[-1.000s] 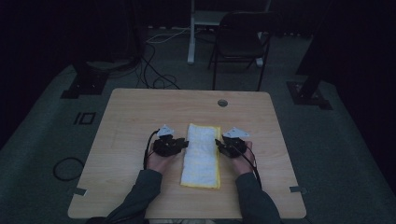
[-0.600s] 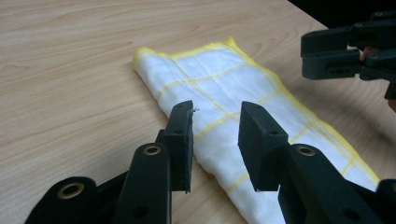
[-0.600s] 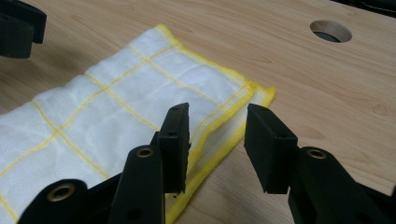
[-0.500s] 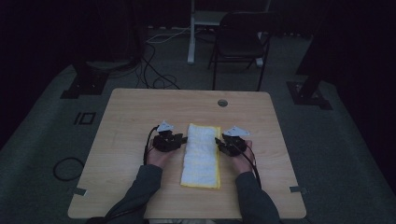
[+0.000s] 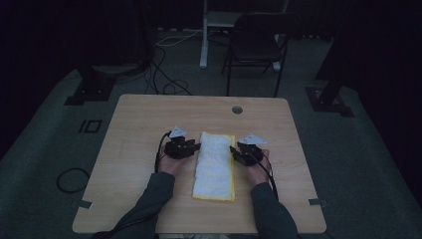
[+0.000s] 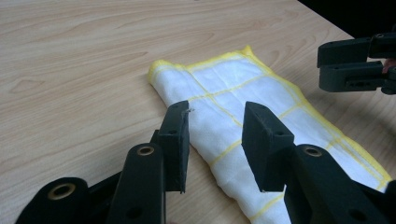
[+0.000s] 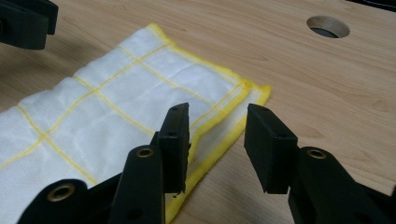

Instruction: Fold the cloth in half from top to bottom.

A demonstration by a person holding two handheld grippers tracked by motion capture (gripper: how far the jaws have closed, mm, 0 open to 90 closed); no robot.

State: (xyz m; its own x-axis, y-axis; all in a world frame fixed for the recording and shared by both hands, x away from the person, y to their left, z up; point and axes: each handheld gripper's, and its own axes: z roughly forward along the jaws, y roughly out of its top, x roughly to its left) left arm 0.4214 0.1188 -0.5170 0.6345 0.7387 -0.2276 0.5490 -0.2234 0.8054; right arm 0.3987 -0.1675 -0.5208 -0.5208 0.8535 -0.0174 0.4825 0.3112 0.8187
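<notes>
Folded cloth [image 5: 215, 165] between open left hand-held gripper [image 5: 196, 147] and right hand-held gripper [image 5: 233, 151]

Wooden table [image 5: 149, 124], light grain, rectangular with rounded corners, standing on a grey floor [image 5: 45, 149]. A round cable hole [image 5: 237, 109] is cut near the far edge, slightly right of centre; in the right gripper view it lies well beyond the cloth's corner.

One item lies on the top: a folded white cloth [image 5: 215, 166] with yellow grid lines and a yellow border, a long narrow strip running from mid-table toward the near edge, roughly central. It rests flat. One long side is a rounded fold, seen in the left gripper view; the opposite side shows stacked yellow hems. Surrounding wood is bare.
</notes>
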